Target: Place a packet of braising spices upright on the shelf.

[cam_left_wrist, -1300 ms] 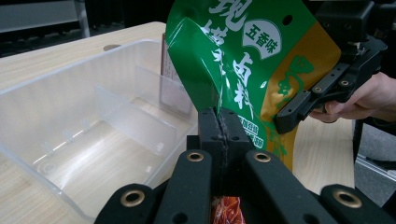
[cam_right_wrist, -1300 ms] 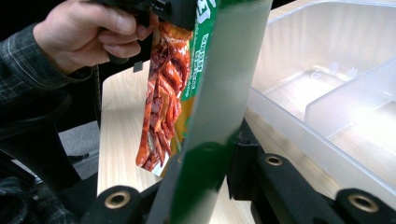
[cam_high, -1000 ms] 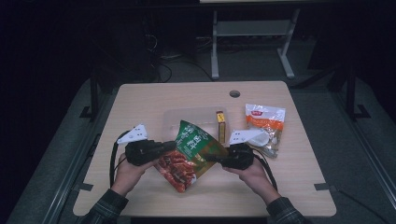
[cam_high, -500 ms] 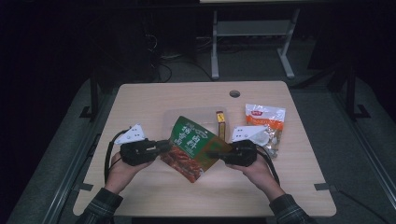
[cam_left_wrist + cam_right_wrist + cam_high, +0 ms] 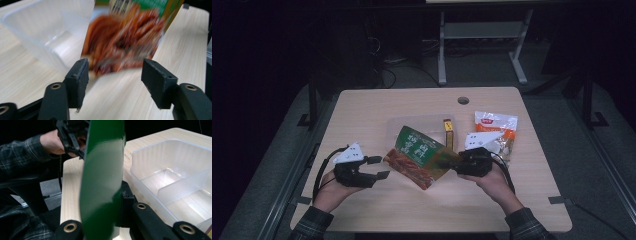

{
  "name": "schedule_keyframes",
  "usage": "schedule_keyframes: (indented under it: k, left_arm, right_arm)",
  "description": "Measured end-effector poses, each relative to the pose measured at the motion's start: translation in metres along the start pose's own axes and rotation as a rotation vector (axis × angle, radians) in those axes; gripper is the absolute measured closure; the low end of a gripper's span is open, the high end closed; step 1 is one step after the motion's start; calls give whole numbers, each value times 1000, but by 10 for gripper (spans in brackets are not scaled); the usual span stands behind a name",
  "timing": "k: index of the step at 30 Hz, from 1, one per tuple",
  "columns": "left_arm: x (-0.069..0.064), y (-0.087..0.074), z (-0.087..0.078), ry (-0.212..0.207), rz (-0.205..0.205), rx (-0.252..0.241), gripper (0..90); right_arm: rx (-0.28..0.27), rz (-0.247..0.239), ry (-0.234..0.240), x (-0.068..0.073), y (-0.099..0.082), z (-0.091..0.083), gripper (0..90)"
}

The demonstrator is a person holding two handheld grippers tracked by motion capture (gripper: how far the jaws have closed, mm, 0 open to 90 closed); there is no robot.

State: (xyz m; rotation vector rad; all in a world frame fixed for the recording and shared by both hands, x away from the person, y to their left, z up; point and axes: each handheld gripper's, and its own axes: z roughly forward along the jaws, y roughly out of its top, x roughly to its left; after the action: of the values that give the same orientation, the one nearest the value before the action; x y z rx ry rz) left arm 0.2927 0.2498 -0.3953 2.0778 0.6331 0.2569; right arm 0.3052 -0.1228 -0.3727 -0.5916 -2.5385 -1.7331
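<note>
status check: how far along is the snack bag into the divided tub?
Done: the left tool stands open, apart from the green and red snack bag. In hand: the right tool pinches the bag's edge. Left: the clear divided plastic tub looks empty; the bag isn't inside.

Wooden table (image 5: 362,110) before me, with a round cable hole (image 5: 463,100) near its far edge. On it: a clear divided tray (image 5: 160,143); just beside it, a slim yellow box (image 5: 448,131); to my right, an orange-and-white packet (image 5: 496,125).
</note>
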Motion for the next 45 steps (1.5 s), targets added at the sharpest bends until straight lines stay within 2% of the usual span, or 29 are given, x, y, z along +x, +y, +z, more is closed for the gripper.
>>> schedule_keyframes:
  k: [1,3,4,7,8,9,10,11,12,14,17,18,22,24,29,36,45]
  left_arm:
    - [0,-2,-1,7,-3,1,364]
    - [2,-8,-3,21,5,12,306]
    - [3,-13,-3,50,7,23,268]
    - [3,-18,-4,63,20,45,190]
    - [3,-23,-2,72,28,70,171]
    - [3,-23,-2,72,28,70,161]
    - [4,-28,-2,71,54,115,158]
    - [4,-28,-2,71,54,115,158]
    - [4,-31,0,89,79,139,158]
    - [7,-37,2,93,76,165,138]
    - [10,-40,4,98,79,166,136]
    - [12,-42,6,93,78,164,136]
    - [14,-46,8,100,83,162,136]
    - [17,-48,9,102,80,169,136]
    - [17,-49,11,102,81,166,137]
    - [19,-50,11,106,83,172,136]
    - [17,-50,12,104,82,160,137]
  right_arm:
    - [0,0,0,0,0,0,900]
    - [-9,2,4,1,2,-3,900]
    - [-11,-1,2,3,6,-6,900]
    - [-15,4,-3,3,8,-9,900]
    - [-20,8,-3,2,11,-10,900]
    - [-20,8,-3,2,11,-10,900]
    - [-19,18,-8,3,13,-11,900]
    - [-19,18,-8,3,13,-11,900]
    - [-20,14,-15,3,15,-12,900]
    - [-24,18,-31,2,21,-13,900]
    - [-27,16,-39,2,25,-14,900]
    - [-31,17,-57,1,30,-16,900]
    - [-42,22,-72,-1,37,-18,900]
    - [-43,27,-100,-3,45,-18,900]
    - [-60,38,-129,-8,53,-17,900]
    - [-66,59,-184,-19,69,-10,900]
    - [-67,75,-231,-28,73,2,900]
